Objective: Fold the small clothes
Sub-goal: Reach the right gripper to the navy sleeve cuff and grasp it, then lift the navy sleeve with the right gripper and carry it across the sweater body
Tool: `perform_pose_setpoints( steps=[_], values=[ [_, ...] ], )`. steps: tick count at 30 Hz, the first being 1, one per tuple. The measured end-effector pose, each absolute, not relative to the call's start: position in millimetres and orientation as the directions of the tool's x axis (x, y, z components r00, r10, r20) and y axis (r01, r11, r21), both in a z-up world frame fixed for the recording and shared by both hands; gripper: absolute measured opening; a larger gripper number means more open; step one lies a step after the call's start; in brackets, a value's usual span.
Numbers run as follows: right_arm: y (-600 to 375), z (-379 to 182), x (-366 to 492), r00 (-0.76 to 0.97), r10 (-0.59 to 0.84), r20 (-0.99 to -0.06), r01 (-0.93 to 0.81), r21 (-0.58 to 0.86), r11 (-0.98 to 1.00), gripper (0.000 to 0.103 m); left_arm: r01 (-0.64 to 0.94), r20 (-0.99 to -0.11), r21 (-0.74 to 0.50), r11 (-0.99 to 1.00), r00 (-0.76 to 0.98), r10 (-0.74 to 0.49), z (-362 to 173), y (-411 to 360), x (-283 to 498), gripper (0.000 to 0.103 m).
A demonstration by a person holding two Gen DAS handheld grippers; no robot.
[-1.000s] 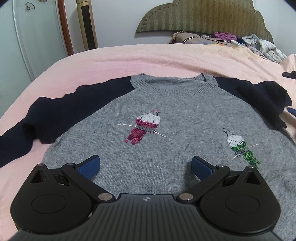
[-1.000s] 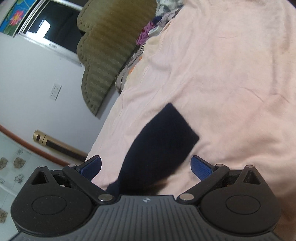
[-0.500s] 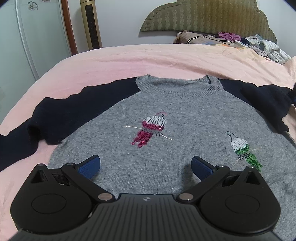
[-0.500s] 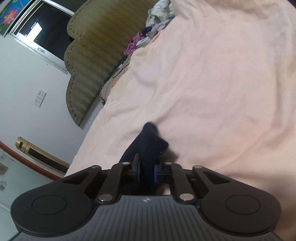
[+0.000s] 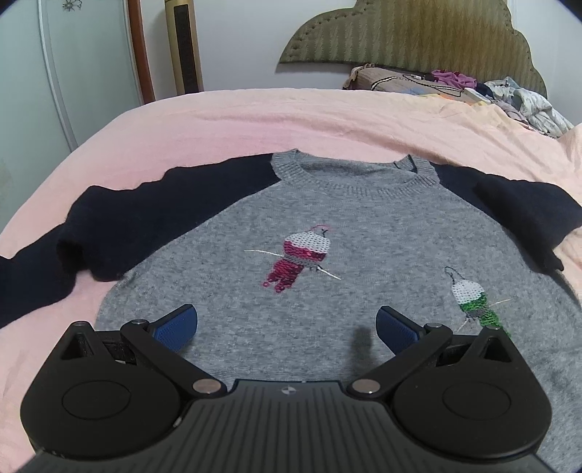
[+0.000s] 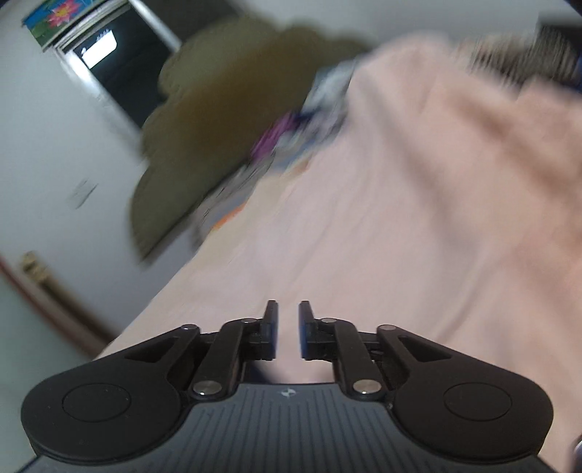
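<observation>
Flat on the pink bedspread (image 5: 254,120) lies a small grey sweater (image 5: 363,233) with dark navy sleeves, its ribbed neckline toward the headboard (image 5: 411,34) and its hem toward the near edge of the bed. Two sequinned birds decorate the front: a pink one (image 5: 298,260) near the middle and a green one (image 5: 473,302) closer to the right side seam. One navy sleeve (image 5: 109,233) stretches out toward the left edge of the bed with a crease in it, while the other sleeve (image 5: 534,218) is doubled back in a lump beside the right shoulder. Hovering over the lower part of the sweater, the left gripper (image 5: 285,324) has its blue-padded fingers (image 5: 174,325) spread wide apart, gripping nothing. At the head of the bed, against the headboard, sits a heap of mixed clothes (image 5: 509,98). From the right wrist, the view is badly motion-blurred; the right gripper (image 6: 288,329) has its fingers drawn nearly together with a narrow slit between them, and no cloth shows in that slit, only pink bedding behind it.
</observation>
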State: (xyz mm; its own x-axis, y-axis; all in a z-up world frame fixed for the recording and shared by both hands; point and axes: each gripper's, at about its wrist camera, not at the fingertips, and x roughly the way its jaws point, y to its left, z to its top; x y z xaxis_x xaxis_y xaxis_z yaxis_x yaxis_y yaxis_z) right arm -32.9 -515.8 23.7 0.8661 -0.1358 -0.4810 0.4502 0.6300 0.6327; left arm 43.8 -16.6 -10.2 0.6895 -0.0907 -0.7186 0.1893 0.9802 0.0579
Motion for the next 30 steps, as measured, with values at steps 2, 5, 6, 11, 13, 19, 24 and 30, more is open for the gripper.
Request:
perform_pose_setpoints(
  steps=[2,5,6,11,13,19,24,30],
  values=[
    [-505.7,4.4,-17.8,0.844,-0.049,-0.535,0.458,0.669,0.585,0.063,0.199,-0.721,0.061,0.978,0.686,-0.095,-9.1,-18.7,42.3,0.103],
    [-487.6,-24.9,4.3,0.837,0.064,-0.544,0.427,0.721,0.546,0.079,0.200,-0.711,0.080,0.977,0.698,-0.085,-5.3,-18.4,37.9,0.103],
    [-482.0,-31.3,12.5,0.834,0.075,-0.547,0.427,0.724,0.542,0.079,0.195,-0.708,0.085,0.977,0.702,-0.078,-4.2,-17.6,37.3,0.103],
    [-470.8,-44.0,57.5,0.869,0.054,-0.492,0.392,0.751,0.531,0.075,0.172,-0.715,0.078,0.982,0.696,-0.065,-3.1,-12.9,39.2,0.103],
    [-469.3,-48.5,74.0,0.871,0.040,-0.490,0.401,0.755,0.518,0.048,0.170,-0.719,0.085,0.982,0.693,-0.058,-3.6,-12.8,39.2,0.103],
    [-486.4,-45.2,75.2,0.866,-0.048,-0.497,0.445,0.722,0.530,0.006,0.158,-0.709,0.106,0.982,0.704,-0.037,0.1,-6.9,37.7,0.103],
    [-522.7,17.7,28.7,0.838,-0.305,-0.452,0.536,0.574,0.619,0.006,0.142,-0.717,0.074,0.987,0.696,-0.046,-0.6,0.1,42.6,0.103],
    [-539.2,65.6,-16.3,0.782,-0.470,-0.409,0.618,0.409,0.672,0.006,0.156,-0.720,0.064,0.986,0.691,-0.062,-4.8,-2.7,44.3,0.103]
  ],
)
